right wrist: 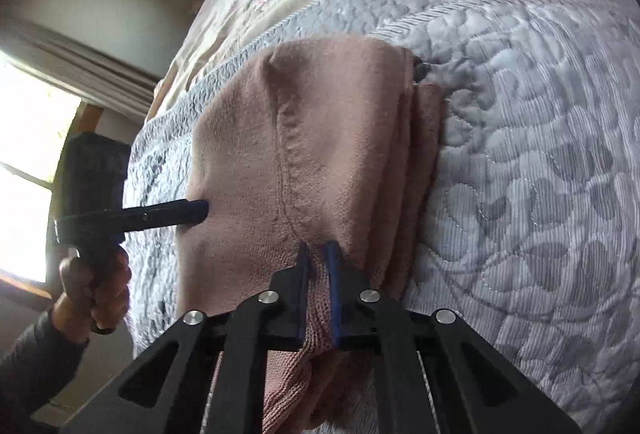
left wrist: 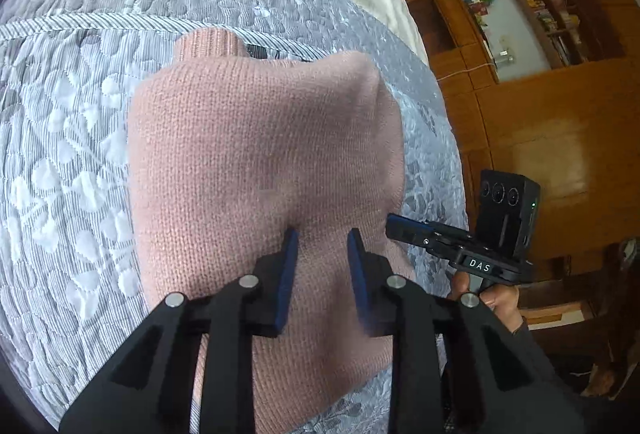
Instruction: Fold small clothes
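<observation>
Mid-fold, the pink knit sweater (left wrist: 256, 162) lies near the quilted bed's (left wrist: 72, 154) edge, right gripper (right wrist: 318, 254) pinching its hem, left gripper (left wrist: 322, 242) jaws spread above it; next, probably carry the hem toward the collar.

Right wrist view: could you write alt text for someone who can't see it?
A handheld gripper pinches the near edge of a pink knitted sweater lying partly folded on a grey quilted bedspread. From the left, a second gripper, held in a hand, touches the sweater's side.
</observation>
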A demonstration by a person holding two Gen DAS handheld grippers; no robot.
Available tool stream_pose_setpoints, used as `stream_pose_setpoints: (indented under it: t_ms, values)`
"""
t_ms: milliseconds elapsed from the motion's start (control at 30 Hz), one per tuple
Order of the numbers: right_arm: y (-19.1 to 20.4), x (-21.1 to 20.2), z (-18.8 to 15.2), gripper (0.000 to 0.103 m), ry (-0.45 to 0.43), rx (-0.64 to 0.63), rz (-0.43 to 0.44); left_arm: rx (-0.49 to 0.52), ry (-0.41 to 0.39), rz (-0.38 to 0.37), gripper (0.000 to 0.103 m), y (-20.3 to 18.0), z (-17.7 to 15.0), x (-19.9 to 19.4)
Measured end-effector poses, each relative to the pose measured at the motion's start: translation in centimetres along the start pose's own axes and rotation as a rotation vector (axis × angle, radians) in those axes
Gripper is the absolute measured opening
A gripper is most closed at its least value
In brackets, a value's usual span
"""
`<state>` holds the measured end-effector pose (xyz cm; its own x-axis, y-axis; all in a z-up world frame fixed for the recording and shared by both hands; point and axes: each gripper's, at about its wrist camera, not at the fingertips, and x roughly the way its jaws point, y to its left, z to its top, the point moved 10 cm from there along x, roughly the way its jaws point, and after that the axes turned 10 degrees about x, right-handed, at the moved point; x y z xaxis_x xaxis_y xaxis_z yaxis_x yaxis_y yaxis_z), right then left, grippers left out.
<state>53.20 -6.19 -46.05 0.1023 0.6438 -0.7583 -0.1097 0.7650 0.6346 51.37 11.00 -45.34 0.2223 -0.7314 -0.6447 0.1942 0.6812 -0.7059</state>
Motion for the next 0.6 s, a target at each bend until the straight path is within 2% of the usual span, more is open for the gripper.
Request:
stream_pose_setpoints:
  t_ms: [33, 133, 233, 300, 367, 433, 467, 500, 533, 567, 600]
  values:
    - [0.0, -0.6, -0.1, 0.000, -0.013, -0.013, -0.025, 0.007, -0.005, 0.013, 0.027, -0.3, 0.0, -0.6]
    - [2.1, -2.6, -2.2, 0.019, -0.015, -0.057, 0.005, 0.046, -0.043, -0.067, 0.032, -3.0, -1.2, -3.2]
    - [3.0, -3.2, -5.9, 0.020, 0.024, -0.117, 0.036, 0.056, -0.033, -0.077, 0.034, -3.5, -4.5, -4.0]
    - [1.9, -1.7, -7.4, 0.017, 0.066, -0.121, -0.008, 0.047, 0.016, -0.012, 0.034, -2.0, -6.6, -2.5]
    - [-0.4, -0.5, -7.8, 0.000, 0.058, -0.131, -0.090, 0.027, 0.067, 0.033, 0.034, -0.3, -8.3, -0.7]
    - [-1.6, -0.6, -7.4, 0.000, 0.061, -0.057, -0.067, 0.008, 0.072, 0.040, 0.034, 0.2, -8.9, -0.2]
    - [-1.5, -1.3, -7.2, 0.000, 0.055, -0.043, -0.056, 0.002, 0.054, 0.032, 0.041, -0.2, -8.7, -0.7]
    - [-1.2, -2.0, -7.0, 0.006, 0.046, -0.041, -0.040, 0.000, 0.024, 0.016, 0.047, -0.8, -8.5, -1.8]
    - [-0.8, -3.1, -6.6, 0.030, 0.035, -0.023, -0.014, 0.000, -0.018, -0.002, 0.062, -1.3, -8.1, -3.0]
    - [-0.7, -3.9, -6.0, 0.045, 0.024, 0.000, 0.020, 0.002, -0.061, -0.025, 0.073, -1.8, -7.9, -4.5]
    - [-0.7, -4.7, -5.4, 0.045, 0.014, 0.019, 0.046, -0.004, -0.094, -0.040, 0.077, -1.9, -7.9, -5.8]
